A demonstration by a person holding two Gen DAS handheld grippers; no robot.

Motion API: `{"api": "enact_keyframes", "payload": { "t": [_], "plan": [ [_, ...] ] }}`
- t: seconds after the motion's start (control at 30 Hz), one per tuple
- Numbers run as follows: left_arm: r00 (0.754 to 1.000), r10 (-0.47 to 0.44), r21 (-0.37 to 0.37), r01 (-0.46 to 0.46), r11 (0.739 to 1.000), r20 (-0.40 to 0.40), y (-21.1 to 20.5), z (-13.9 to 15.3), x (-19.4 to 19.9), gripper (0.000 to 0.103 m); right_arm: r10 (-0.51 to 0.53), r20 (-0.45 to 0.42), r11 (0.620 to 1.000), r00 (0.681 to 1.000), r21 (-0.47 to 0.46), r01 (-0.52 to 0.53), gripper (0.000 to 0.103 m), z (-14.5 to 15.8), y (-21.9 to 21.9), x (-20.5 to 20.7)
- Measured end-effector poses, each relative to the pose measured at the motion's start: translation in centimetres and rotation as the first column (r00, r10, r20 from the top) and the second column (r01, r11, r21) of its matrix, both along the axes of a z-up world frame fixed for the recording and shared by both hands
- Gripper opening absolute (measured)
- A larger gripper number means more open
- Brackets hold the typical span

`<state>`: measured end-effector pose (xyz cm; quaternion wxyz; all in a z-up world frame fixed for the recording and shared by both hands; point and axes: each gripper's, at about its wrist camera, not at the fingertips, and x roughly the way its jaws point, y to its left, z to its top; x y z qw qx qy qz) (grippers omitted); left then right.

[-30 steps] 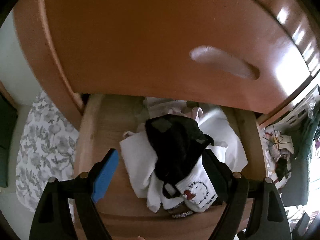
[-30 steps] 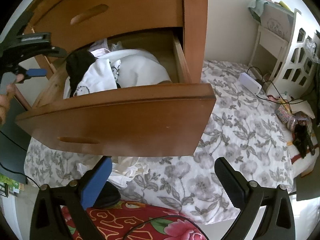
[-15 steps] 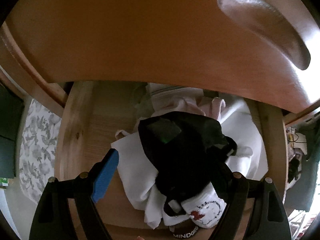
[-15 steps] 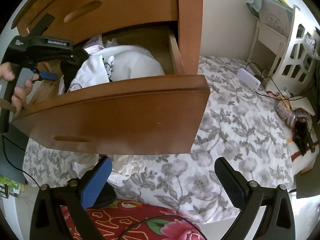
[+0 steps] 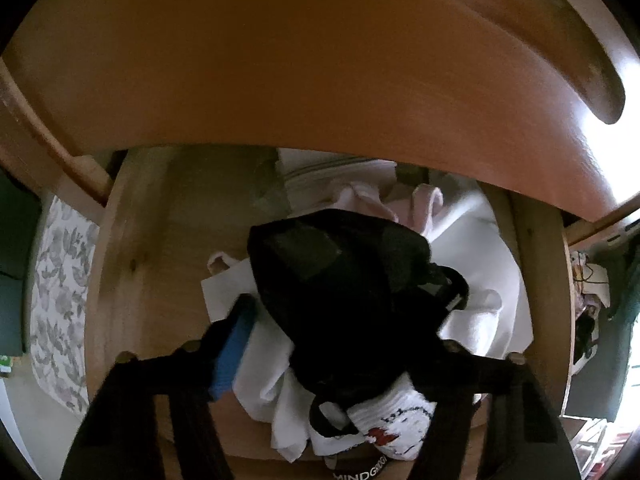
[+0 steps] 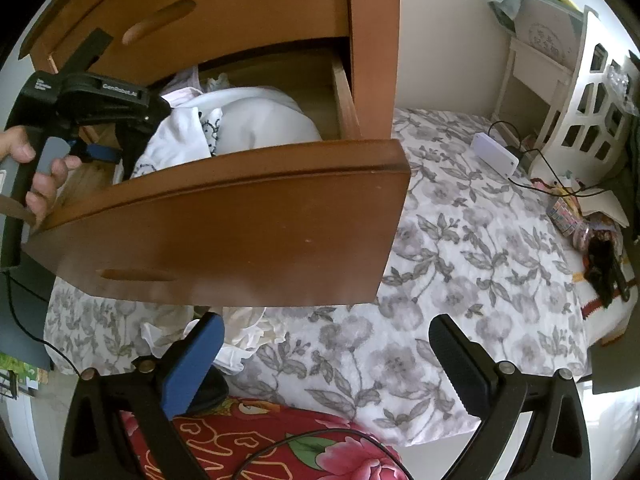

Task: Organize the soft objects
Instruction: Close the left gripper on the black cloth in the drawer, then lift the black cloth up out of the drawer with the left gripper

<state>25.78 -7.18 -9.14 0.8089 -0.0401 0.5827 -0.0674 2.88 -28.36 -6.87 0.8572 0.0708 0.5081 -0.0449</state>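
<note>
Though crumpled, black garment (image 5: 344, 296) lengthwise.

The left wrist view looks steeply down into the open drawer (image 5: 132, 264) from close above, with the closed drawer front (image 5: 304, 60) above it filling the upper frame. The right wrist view sits farther back, outside the drawer (image 6: 224, 216), facing its front panel at a downward angle, with the floral bedsheet (image 6: 460, 248) to the drawer's right. Both views share the drawer's interior and the white clothes (image 5: 480, 264) (image 6: 264, 120) piled in it.
</note>
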Motion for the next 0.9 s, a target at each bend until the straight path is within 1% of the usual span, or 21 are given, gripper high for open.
{"api": "enact_keyframes", "payload": {
  "t": [0.07,0.17,0.3,0.37,0.47,0.57,0.67,0.8,0.9],
  "plan": [
    [1.0,-0.002,-0.017,0.002,1.0,0.005,-0.3,0.0,-0.3,0.051,0.001,-0.003,1.0,1.0,-0.001,-0.001,0.103,-0.1,0.0,0.0],
    [1.0,-0.003,-0.042,0.003,0.999,0.012,-0.4,0.3,-0.5,0.037,-0.003,-0.004,1.0,1.0,-0.002,0.003,0.103,0.0,-0.1,-0.1],
    [1.0,0.009,-0.083,-0.007,0.997,0.018,0.1,0.2,-0.5,0.028,-0.006,0.0,1.0,1.0,-0.007,0.006,0.103,0.1,0.0,-0.2],
    [1.0,0.014,-0.104,-0.012,0.995,0.024,0.4,0.2,-0.7,0.021,-0.004,0.001,1.0,1.0,-0.008,0.004,0.103,0.2,0.1,-0.2],
    [0.999,0.021,-0.126,-0.017,0.992,0.028,0.7,0.2,-1.1,0.015,0.0,-0.001,1.0,1.0,-0.009,0.0,0.103,0.1,0.2,-0.3],
    [0.998,0.029,-0.158,-0.021,0.987,0.052,1.1,0.7,-2.0,0.012,-0.001,0.0,1.0,1.0,-0.008,0.001,0.103,0.2,0.1,-0.3],
    [0.997,0.036,-0.183,-0.023,0.983,0.067,1.2,1.4,-2.8,0.012,-0.006,-0.001,1.0,1.0,-0.006,0.006,0.103,0.1,0.1,-0.3],
    [0.994,0.047,-0.187,-0.027,0.982,0.102,1.7,2.2,-3.9,0.009,-0.007,-0.004,1.0,1.0,-0.004,0.007,0.103,0.0,0.0,-0.3],
    [0.993,0.038,-0.198,-0.016,0.98,0.108,2.0,2.6,-4.3,0.008,-0.003,-0.003,1.0,1.0,-0.003,0.003,0.103,0.0,0.1,-0.3]
  ]
}}
